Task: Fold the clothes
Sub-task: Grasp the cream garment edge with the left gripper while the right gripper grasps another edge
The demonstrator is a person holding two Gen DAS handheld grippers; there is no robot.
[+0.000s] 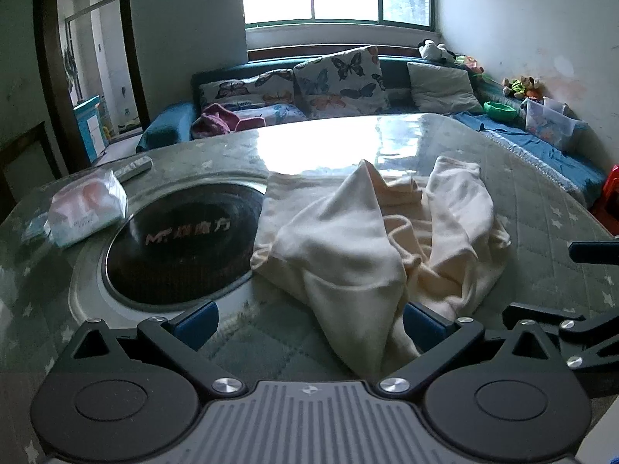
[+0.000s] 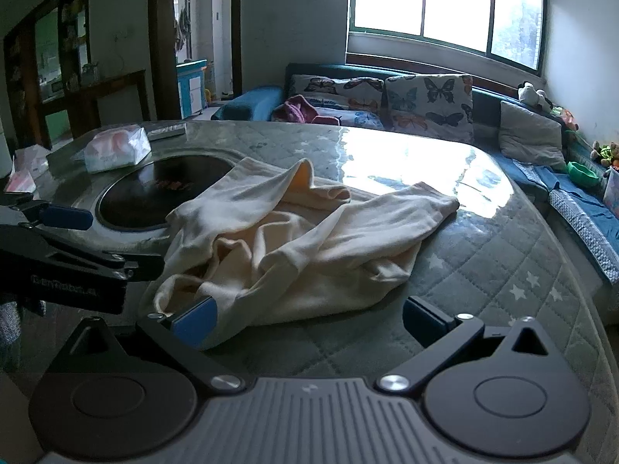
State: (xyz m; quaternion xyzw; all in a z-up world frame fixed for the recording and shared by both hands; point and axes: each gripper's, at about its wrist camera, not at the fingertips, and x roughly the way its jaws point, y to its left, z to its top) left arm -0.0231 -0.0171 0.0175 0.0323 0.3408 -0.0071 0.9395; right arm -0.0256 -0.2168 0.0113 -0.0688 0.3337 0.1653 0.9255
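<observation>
Crumpled cream garment (image 1: pixel 371 247), table (image 1: pixel 541 232), open hand-held grippers

Crumpled cream cotton garment (image 1: pixel 371 243) lies on the quilted grey table (image 1: pixel 541 232), its near end between the left gripper's (image 1: pixel 309 323) wide-apart jaws.

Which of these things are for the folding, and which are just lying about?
For the job:
cream garment
left tongs
right tongs

Lying about:
tissue pack
remote
round black hob
butterfly cushions
</observation>
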